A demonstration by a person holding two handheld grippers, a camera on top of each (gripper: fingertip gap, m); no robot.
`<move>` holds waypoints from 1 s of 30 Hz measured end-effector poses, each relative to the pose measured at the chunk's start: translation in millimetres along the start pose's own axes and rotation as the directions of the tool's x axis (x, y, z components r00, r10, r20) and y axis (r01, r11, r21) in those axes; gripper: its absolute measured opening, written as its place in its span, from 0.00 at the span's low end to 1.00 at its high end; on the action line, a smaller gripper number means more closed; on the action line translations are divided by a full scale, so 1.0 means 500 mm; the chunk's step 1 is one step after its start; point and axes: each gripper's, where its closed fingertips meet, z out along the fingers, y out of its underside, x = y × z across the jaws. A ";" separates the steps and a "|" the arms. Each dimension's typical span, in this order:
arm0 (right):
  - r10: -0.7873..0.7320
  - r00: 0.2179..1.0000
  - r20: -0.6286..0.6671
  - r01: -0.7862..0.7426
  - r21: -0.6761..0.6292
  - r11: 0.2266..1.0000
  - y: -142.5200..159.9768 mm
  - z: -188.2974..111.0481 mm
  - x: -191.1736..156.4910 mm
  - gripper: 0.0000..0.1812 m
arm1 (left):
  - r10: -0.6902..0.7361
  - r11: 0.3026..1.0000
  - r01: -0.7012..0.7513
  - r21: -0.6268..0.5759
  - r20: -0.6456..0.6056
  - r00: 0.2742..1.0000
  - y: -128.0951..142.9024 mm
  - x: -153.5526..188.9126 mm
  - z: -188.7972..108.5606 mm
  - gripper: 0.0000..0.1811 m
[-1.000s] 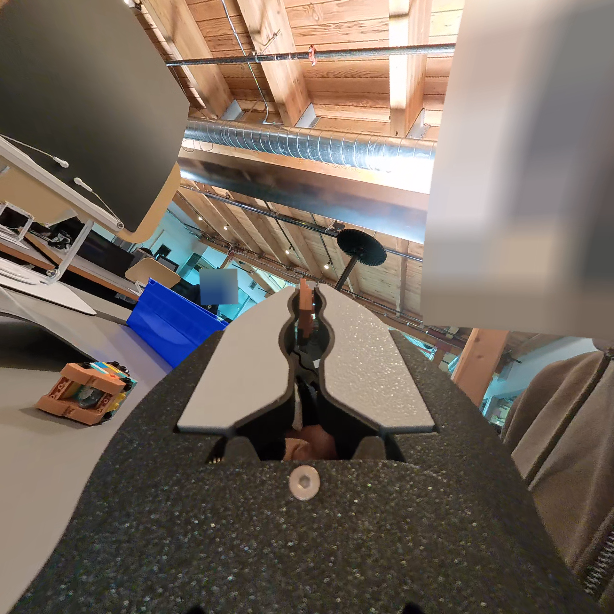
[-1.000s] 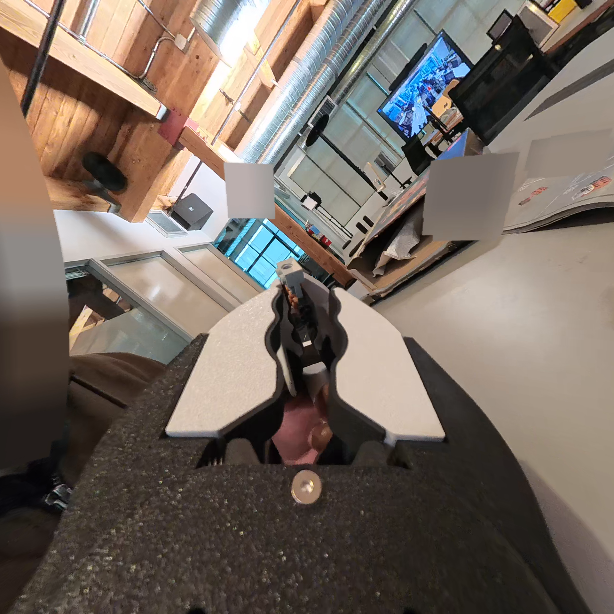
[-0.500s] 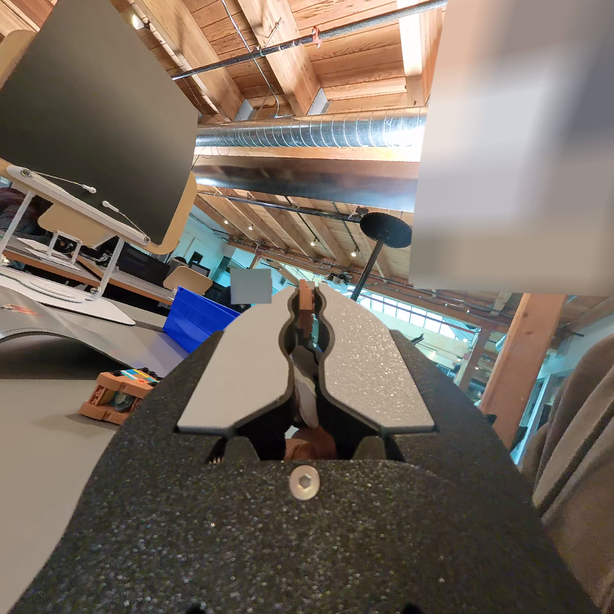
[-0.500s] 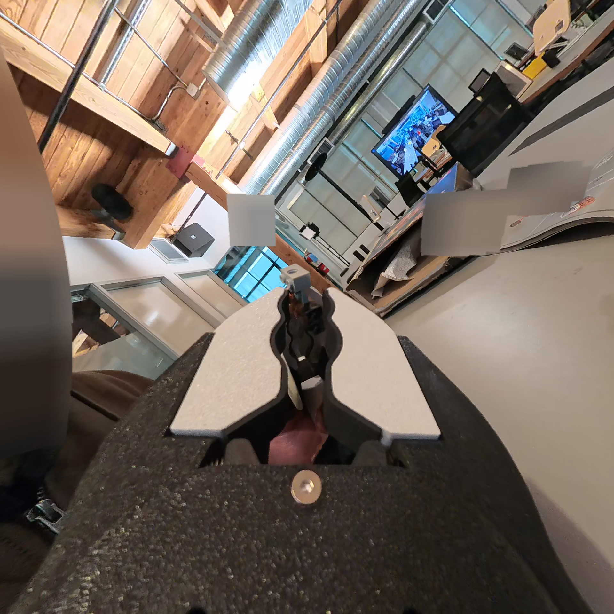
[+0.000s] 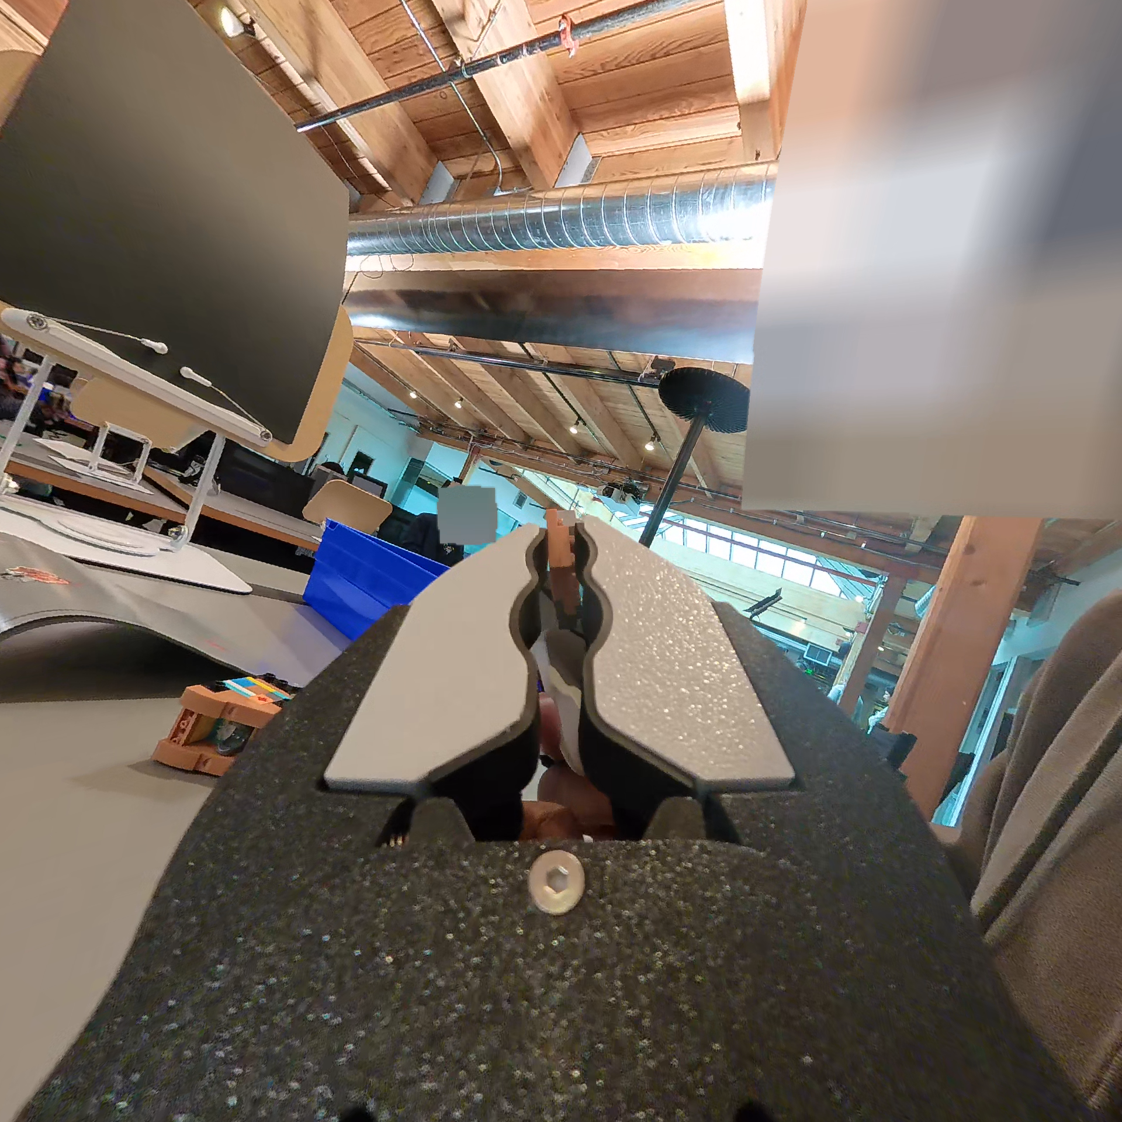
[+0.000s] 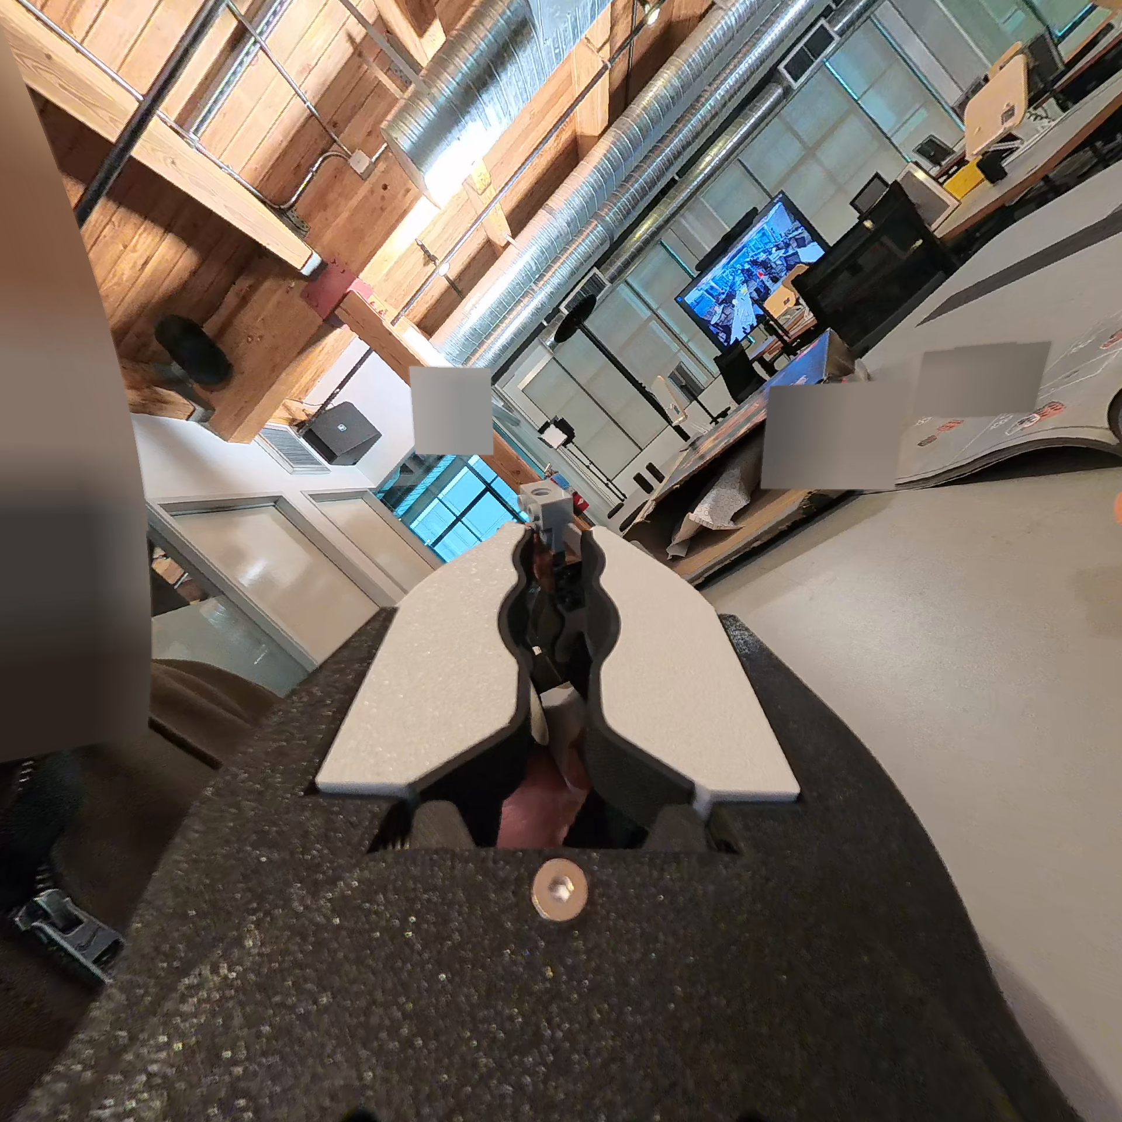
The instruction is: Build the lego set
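Observation:
My left gripper (image 5: 560,537) is shut on a small orange-brown lego piece (image 5: 557,549) that sticks up between the jaws. It points up toward the ceiling, above the grey table (image 5: 79,807). A partly built lego model (image 5: 221,719) of tan, teal and yellow bricks lies on the table to the left. My right gripper (image 6: 554,534) is shut on a small grey lego piece (image 6: 546,507) with a hole in its top; a dark part sits below it between the jaws. It is tilted and also points upward.
A blue bin (image 5: 364,574) stands behind the model. A tablet on a white stand (image 5: 152,243) is at the left. An open instruction booklet (image 6: 1008,437) and a cardboard box (image 6: 747,504) lie on the table at the right. A person's brown sleeve (image 5: 1050,789) is close by.
Both grippers have tilted; the left view has swung so the model and blue bin sit farther right and nearer the gripper. The right view has turned toward the table. Both stay shut.

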 end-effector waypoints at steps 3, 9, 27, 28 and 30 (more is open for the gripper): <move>0.001 1.000 0.002 -0.001 -0.001 1.000 0.000 0.000 0.000 0.07 | 0.000 1.000 0.000 -0.005 0.001 1.000 0.001 -0.001 0.000 0.05; 0.037 0.999 -0.011 -0.037 -0.014 0.999 0.002 0.000 0.013 0.09 | -0.113 0.994 0.113 -0.007 -0.010 0.994 0.004 -0.015 0.001 0.04; 0.067 0.997 -0.050 -0.069 -0.036 0.997 -0.006 -0.019 0.049 0.04 | -0.399 0.914 0.396 -0.087 -0.017 0.917 0.017 -0.053 0.013 0.05; 0.072 0.996 -0.047 -0.073 -0.017 0.997 -0.013 -0.021 0.049 0.04 | -0.401 0.913 0.398 -0.085 -0.017 0.916 0.016 -0.053 0.013 0.05; 0.063 0.997 -0.053 -0.063 0.004 0.998 -0.022 -0.025 0.051 0.04 | -0.409 0.909 0.405 -0.099 -0.017 0.912 0.020 -0.052 0.014 0.07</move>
